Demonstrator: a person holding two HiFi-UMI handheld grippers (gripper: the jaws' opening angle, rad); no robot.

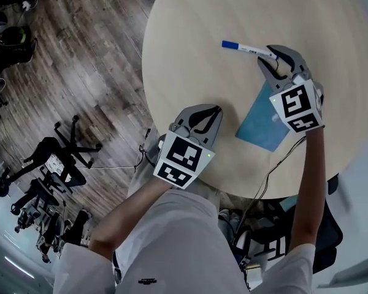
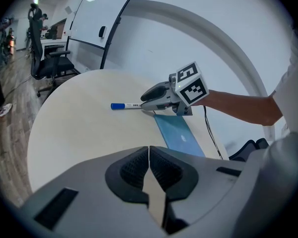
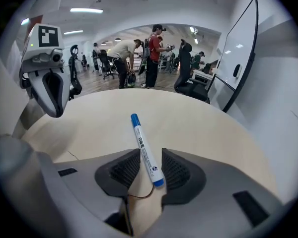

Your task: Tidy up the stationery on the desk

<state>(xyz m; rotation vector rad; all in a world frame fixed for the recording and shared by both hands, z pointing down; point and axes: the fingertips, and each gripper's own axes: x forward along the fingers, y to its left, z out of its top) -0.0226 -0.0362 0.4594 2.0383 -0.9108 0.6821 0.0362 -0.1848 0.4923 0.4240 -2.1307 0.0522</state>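
While the right gripper [image 1: 275, 59] straddles the marker [image 1: 248, 49] with jaws apart, apparently poised to grab it, the left gripper [image 1: 216, 110] idles, closed and empty, at nine o'clock of the notebook [image 1: 264, 120].

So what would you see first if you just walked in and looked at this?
Probably the blue and white marker lying on the pale round table, with the right gripper holding its open jaws either side of one end, not squeezing it. Next comes the blue notebook, flat near the table's edge close to that gripper, and the left gripper, shut and empty, beside it.
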